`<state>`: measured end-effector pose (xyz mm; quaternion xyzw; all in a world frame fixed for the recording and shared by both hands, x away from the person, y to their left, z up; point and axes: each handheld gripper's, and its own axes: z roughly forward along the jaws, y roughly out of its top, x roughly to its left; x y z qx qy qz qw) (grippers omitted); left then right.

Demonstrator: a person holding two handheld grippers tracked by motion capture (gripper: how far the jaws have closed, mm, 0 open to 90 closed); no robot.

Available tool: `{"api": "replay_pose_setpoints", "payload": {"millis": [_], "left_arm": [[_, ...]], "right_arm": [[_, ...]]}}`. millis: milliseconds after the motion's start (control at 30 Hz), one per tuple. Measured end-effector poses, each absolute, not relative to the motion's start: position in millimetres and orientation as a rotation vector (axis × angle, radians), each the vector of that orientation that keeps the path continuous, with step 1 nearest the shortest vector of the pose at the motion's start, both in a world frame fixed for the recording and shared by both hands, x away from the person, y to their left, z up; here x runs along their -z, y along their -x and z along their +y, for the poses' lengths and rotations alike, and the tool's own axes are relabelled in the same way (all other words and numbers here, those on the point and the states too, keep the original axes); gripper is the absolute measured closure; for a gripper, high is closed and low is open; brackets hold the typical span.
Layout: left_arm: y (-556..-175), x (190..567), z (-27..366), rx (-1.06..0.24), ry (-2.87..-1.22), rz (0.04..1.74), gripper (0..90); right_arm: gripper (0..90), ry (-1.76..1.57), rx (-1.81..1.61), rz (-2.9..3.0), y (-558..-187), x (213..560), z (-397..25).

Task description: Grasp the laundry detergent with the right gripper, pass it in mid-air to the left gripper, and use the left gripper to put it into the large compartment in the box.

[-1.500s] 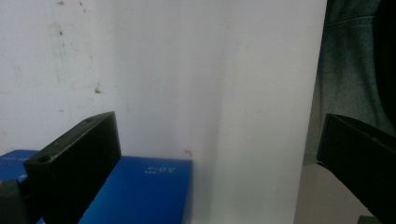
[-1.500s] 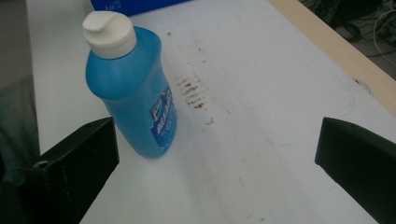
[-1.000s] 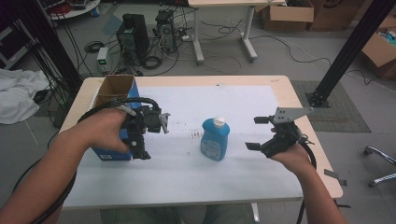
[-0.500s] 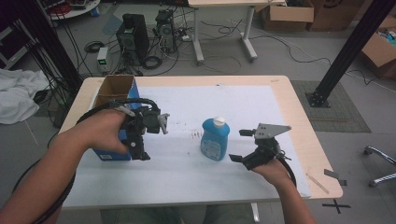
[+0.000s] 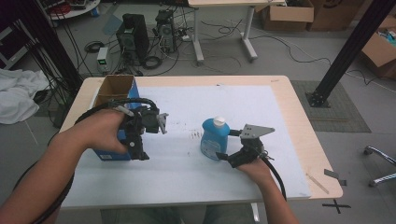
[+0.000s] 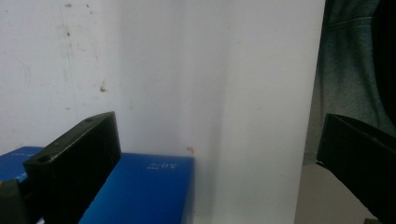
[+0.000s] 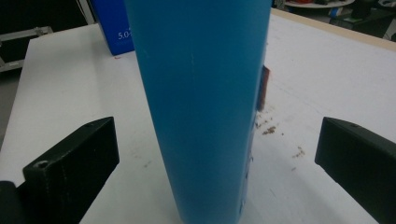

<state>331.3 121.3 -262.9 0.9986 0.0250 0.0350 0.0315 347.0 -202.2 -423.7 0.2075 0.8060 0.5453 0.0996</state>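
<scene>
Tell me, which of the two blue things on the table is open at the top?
The blue box by the left claw: its cardboard flaps stand open. The blue bottle wears a white cap.

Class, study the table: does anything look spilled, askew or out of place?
Small brown crumbs lie scattered on the white sheet just left of the upright blue bottle; they look like spilled debris. The blue box and bottle stand normally.

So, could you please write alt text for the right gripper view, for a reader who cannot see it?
A tall blue bottle stands upright on a white table cover, centred between the two black jaws of the right gripper, which are wide open and not touching it. A blue box stands behind, and small brown crumbs lie beside the bottle.
</scene>
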Motion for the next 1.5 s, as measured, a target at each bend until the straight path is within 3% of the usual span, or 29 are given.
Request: {"api": "replay_pose_setpoints", "payload": {"millis": [533,1000,1500], "left_arm": [[-331.3,264.1,123.0,-0.102,-3.08,0.085,0.1],[-331.4,264.5,123.4,-0.103,-3.081,0.09,0.1],[-331.8,266.1,123.2,-0.096,-3.085,0.099,0.1]], "right_arm": [[0.4,-0.649,-1.601,2.307,-352.6,435.0,-181.8],[12.8,-0.659,-1.607,2.238,-349.1,438.0,-174.3],[18.7,-0.673,-1.591,2.211,-347.9,440.2,-174.6]]}}
